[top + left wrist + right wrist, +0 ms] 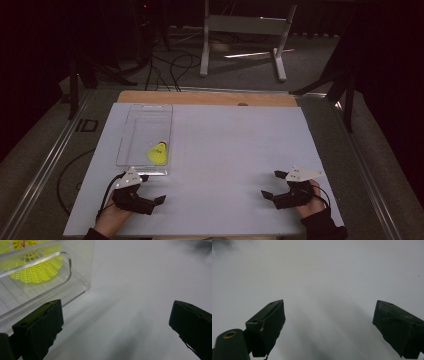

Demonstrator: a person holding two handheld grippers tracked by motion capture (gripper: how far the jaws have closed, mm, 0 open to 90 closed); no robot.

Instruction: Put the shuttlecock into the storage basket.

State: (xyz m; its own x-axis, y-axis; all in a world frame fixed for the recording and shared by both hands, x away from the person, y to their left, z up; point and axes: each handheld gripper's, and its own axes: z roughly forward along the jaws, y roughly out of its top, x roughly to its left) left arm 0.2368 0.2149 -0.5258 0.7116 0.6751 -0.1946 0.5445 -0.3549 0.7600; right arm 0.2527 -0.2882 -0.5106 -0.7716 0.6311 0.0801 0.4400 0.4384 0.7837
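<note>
A yellow shuttlecock (158,152) lies inside a clear plastic tray (131,134) on the left of the white board. In the left gripper view its mesh skirt (37,270) shows through the tray's near corner (75,290). My left gripper (153,188) rests on the board just in front of the tray, jaws wide apart, with nothing between them (116,322). My right gripper (271,184) sits at the board's near right, pointing left, also open over bare white surface (329,322).
The white board (225,150) lies on a wooden table whose far edge (205,97) shows beyond it. Behind the table, a metal stand (240,35) and cables (170,70) are on the dark floor. A person's hands hold both grippers at the near edge.
</note>
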